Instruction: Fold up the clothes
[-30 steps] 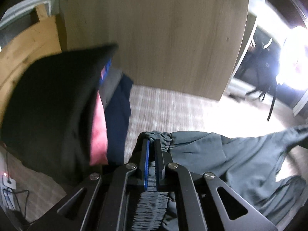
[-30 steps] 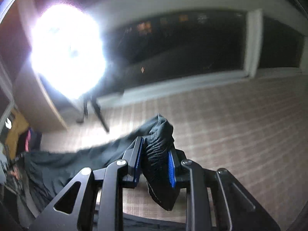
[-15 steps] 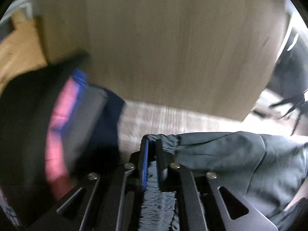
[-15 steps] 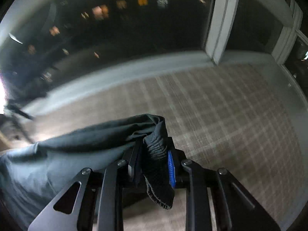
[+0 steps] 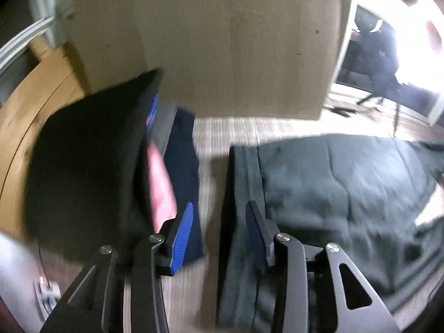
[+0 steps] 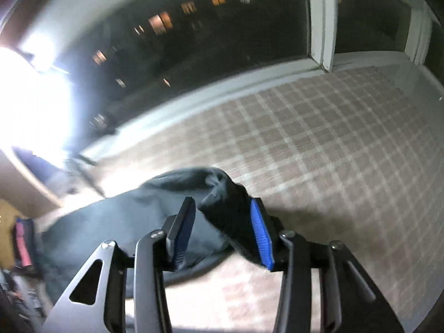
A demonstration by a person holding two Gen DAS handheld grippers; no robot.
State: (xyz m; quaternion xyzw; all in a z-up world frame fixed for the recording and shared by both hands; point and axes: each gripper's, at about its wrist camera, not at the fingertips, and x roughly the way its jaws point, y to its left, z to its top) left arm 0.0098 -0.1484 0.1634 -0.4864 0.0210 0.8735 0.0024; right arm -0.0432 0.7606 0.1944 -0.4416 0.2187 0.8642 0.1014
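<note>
A dark grey garment [image 5: 333, 183] lies spread on the checked surface [image 5: 219, 127]. My left gripper [image 5: 219, 227] is open, its jaws apart over the garment's folded left edge, which runs between the fingers. In the right wrist view the same garment [image 6: 116, 222] lies to the left, and a bunched corner of it [image 6: 224, 199] sits between the jaws of my open right gripper [image 6: 224, 227]. The corner rests against the right blue pad [image 6: 260, 238].
A pile of other clothes, black, pink and navy [image 5: 111, 166], lies left of the garment. A wooden panel [image 5: 222, 41] stands behind. A dark window [image 6: 222, 27] with a white sill borders the checked surface [image 6: 333, 152]. A bright lamp [image 6: 27, 97] glares at left.
Both grippers were shut on the garment's waistband and have opened. The garment has dropped and lies flatter on the surface.
</note>
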